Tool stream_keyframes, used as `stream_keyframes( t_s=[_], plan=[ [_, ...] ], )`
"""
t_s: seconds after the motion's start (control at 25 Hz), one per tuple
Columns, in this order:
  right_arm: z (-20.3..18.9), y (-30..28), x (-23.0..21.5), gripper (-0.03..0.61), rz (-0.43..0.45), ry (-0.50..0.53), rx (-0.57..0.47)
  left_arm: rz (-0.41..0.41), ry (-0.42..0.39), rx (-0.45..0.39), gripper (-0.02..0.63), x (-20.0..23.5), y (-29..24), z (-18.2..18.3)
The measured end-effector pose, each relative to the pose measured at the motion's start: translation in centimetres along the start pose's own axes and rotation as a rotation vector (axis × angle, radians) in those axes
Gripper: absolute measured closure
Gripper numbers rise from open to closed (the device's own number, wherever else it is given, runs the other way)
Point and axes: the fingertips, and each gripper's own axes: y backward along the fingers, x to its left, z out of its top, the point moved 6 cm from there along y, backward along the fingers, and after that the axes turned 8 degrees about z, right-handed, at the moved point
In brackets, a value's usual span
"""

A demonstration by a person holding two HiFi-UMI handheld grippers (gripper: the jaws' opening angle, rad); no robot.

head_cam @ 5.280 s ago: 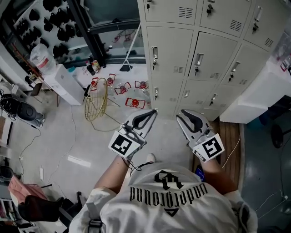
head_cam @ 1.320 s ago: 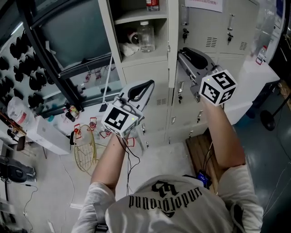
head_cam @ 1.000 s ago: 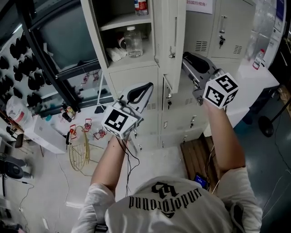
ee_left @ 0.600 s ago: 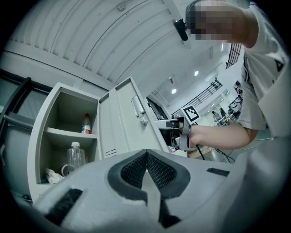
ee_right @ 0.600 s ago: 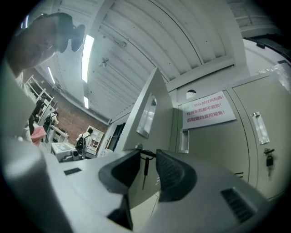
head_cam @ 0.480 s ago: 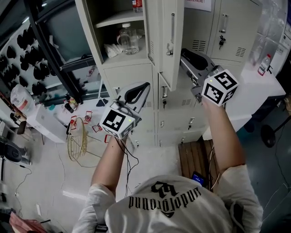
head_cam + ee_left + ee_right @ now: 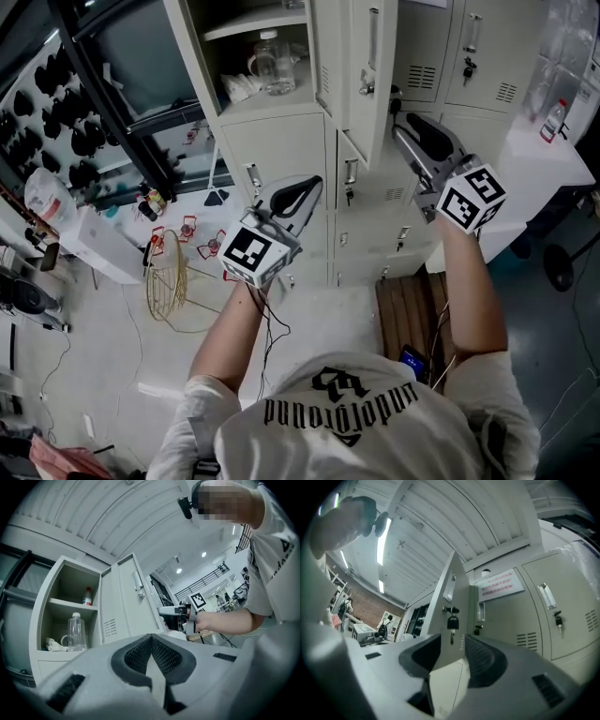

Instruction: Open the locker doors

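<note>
Locker door (image 7: 361, 56) in the upper row stands swung out toward the person, seen edge-on between the two grippers. Its key (image 7: 451, 623) hangs from the lock on the free edge. The compartment (image 7: 192, 56) behind it lies open. A clear bottle (image 7: 272, 64) and a crumpled white cloth (image 7: 239, 86) sit on its lower level, and a smaller red-capped bottle (image 7: 87, 596) stands on the shelf above.

The right gripper (image 7: 403, 124) is raised just beside the door's lower corner. Its jaws have just been opening and stand apart with nothing pressed between the pads — the door's edge and key show beyond the gap.

The left gripper (image 7: 309, 186) is held lower, in front of the closed door (image 7: 281, 150) under the open compartment. It is clenched tip to tip and grasps nothing.

The neighbouring doors (image 7: 478, 56) to the right are closed, and one carries a notice with red lettering (image 7: 499, 585).

On the floor, a wire basket (image 7: 169, 277) lies off to the left and a wooden pallet (image 7: 412, 319) sits at the foot of the lockers on the right.
</note>
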Motion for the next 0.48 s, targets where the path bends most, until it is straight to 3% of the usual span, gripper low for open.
stream_keyframes(
  t_s=[0.24, 0.48],
  plan=[
    [-7.2, 3.7, 3.3, 0.413, -0.06, 0.002, 0.089, -0.016, 0.058, 0.052, 0.607, -1.8, 0.8, -3.3],
    [-11.2, 6.8, 7.8, 0.457, -0.023, 0.043, 0.153, 0.01, 0.106, 0.077, 0.607, -6.1, 2.0, -6.2]
  ],
)
